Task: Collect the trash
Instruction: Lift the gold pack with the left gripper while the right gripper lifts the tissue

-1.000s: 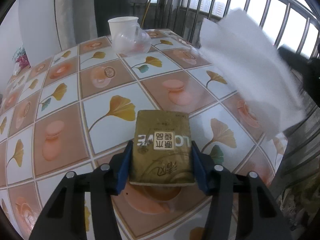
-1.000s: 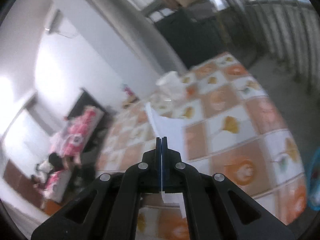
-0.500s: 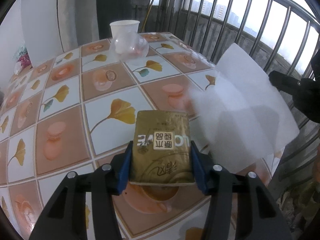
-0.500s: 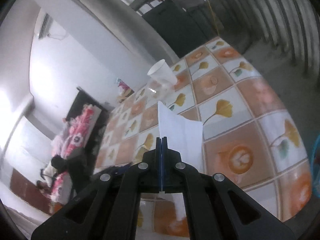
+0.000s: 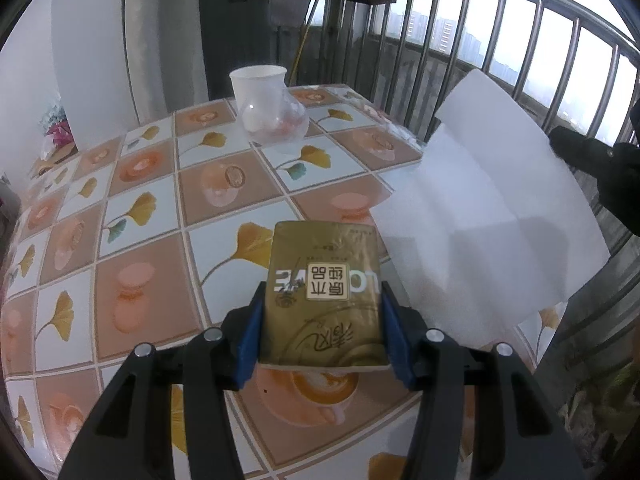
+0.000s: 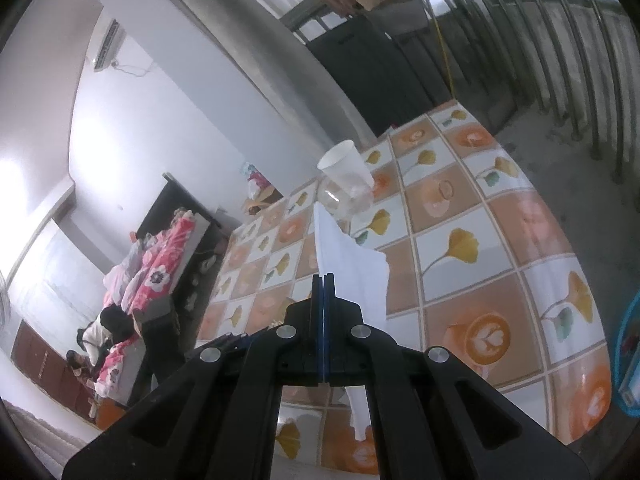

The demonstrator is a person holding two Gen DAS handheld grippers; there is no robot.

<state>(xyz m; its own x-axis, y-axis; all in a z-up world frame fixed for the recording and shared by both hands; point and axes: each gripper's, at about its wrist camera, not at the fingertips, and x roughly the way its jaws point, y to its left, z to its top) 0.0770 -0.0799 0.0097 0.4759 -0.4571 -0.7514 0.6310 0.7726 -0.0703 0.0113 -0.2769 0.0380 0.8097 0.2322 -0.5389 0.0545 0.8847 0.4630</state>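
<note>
Clamping a flat gold packet [image 5: 324,292] by its two long sides, the left gripper [image 5: 323,332] holds it above the near part of the table [image 5: 132,248], its blue pads [image 5: 250,340] pressed against the packet's edges and its far end reaching out over the tiled pattern. Just to the right, a white tissue sheet [image 5: 488,216] hangs in the air past the table's right edge, overlapping the corner; one edge of it is pinched flat between the fully closed jaws of the right gripper [image 6: 323,292], and the rest of the sheet [image 6: 348,264] juts forward beyond the pads, with a strip trailing below them. The two held items are near each other but do not touch. Between the packet and the far end the table top lies bare. At that far end a white paper cup [image 5: 260,84] stands upright with a clear plastic cup [image 5: 280,124] tipped against its front. Metal railings [image 5: 520,32] run close along the table's right side and far corner, and a grey wall [image 5: 92,40] stands behind the left side. A blue bin rim [image 6: 624,352] shows low beyond the table's right edge.
</note>
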